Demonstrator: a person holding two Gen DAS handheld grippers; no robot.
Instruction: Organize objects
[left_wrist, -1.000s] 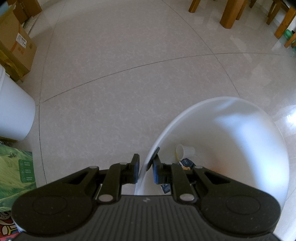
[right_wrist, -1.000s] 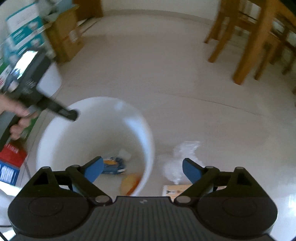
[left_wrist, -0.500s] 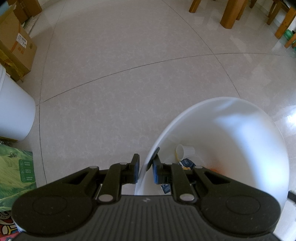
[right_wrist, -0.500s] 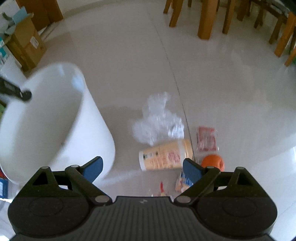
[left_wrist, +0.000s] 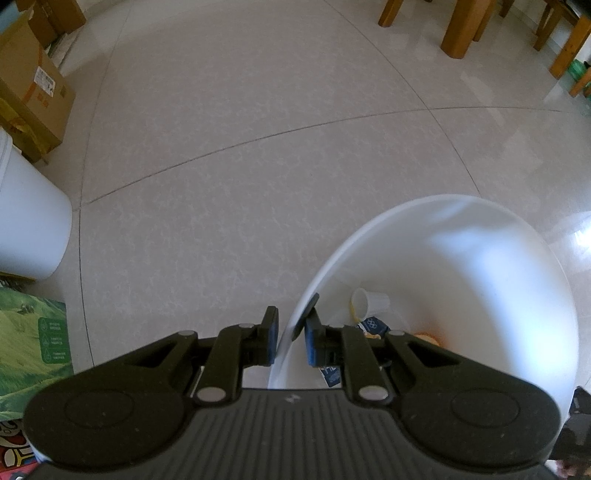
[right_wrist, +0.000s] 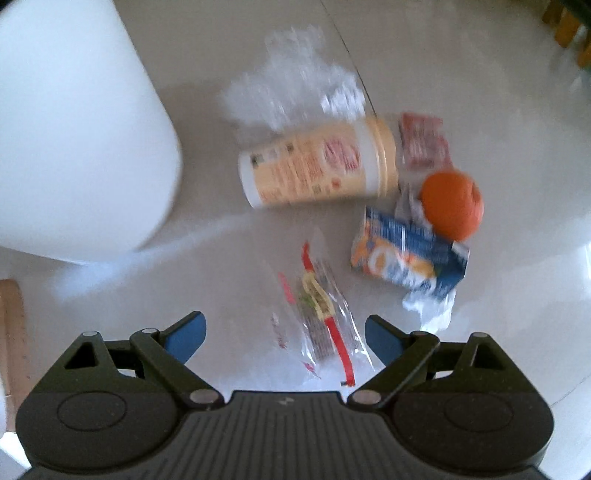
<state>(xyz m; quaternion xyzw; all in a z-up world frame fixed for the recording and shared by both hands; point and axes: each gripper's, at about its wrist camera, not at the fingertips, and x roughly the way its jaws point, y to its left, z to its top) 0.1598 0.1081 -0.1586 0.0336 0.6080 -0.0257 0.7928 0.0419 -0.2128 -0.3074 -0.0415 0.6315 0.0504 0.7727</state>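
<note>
Fingers of the left gripper (left_wrist: 290, 341) clamp the near rim of a white bucket (left_wrist: 517, 280), one blue pad outside the wall and one inside. Just beyond the inner finger, at the bottom of the bucket, lie a small white paper cup (left_wrist: 369, 302) on its side, a blue printed packet (left_wrist: 375, 325) and something orange that is partly hidden. Farther ahead stretches pale tiled floor (left_wrist: 258, 166); well off to the left of the fingers stand a second white bucket (left_wrist: 26, 221) and cardboard boxes (left_wrist: 33, 88), with wooden furniture legs (left_wrist: 461, 29) at the far right.

Fingers of the right gripper (right_wrist: 285, 334) stand wide apart and hold nothing, hovering over litter on the floor. Between them and just ahead lies a clear wrapper with a red strip (right_wrist: 321, 317). Ahead to the right sits a crumpled blue-and-orange carton (right_wrist: 406, 254), touching an orange ball (right_wrist: 452, 205). Beyond lies a yellow-labelled canister (right_wrist: 317, 166) on its side, a pink-red packet (right_wrist: 424, 144) beside its cap end, and farther still a crumpled clear plastic bag (right_wrist: 295, 85). The white bucket's outer wall fills the left of this blurred view.
</note>
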